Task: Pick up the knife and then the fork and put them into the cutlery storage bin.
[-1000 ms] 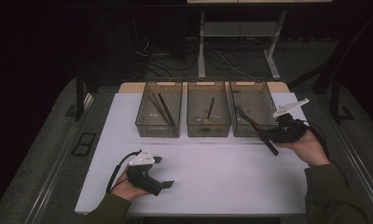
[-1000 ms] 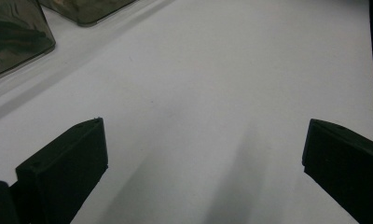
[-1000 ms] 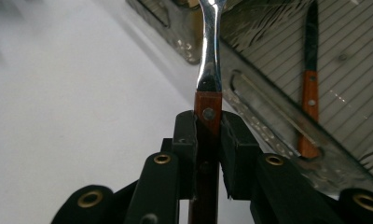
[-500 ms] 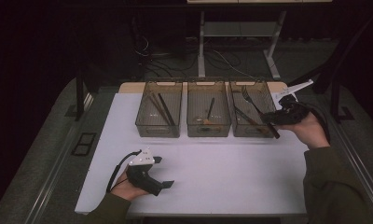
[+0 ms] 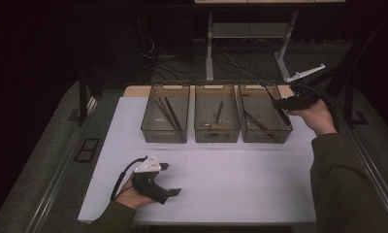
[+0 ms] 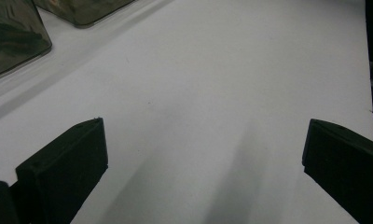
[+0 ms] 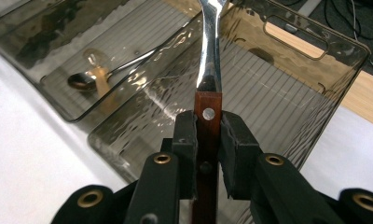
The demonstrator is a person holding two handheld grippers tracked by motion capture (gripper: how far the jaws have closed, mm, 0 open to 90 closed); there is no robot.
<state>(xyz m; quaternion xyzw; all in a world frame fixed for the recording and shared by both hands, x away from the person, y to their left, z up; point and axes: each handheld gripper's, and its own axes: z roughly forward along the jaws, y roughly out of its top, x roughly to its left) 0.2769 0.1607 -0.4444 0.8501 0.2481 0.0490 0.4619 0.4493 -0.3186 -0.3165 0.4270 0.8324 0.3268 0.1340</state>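
- My right tongs (image 7: 208, 133) clamp a wooden-handled utensil (image 7: 208, 70) above the right-hand bin (image 5: 265, 116)
- My left tongs (image 6: 203, 154) rest spread apart on the white surface (image 5: 221, 170)

In the right gripper view the wooden-handled utensil (image 7: 208, 70) runs off the top edge, so whether its head is a fork or something else cannot be told; its handle end is hidden behind the right claw (image 7: 208, 135). In the high view the cutlery in the right bin (image 5: 265, 127) is too dark to name
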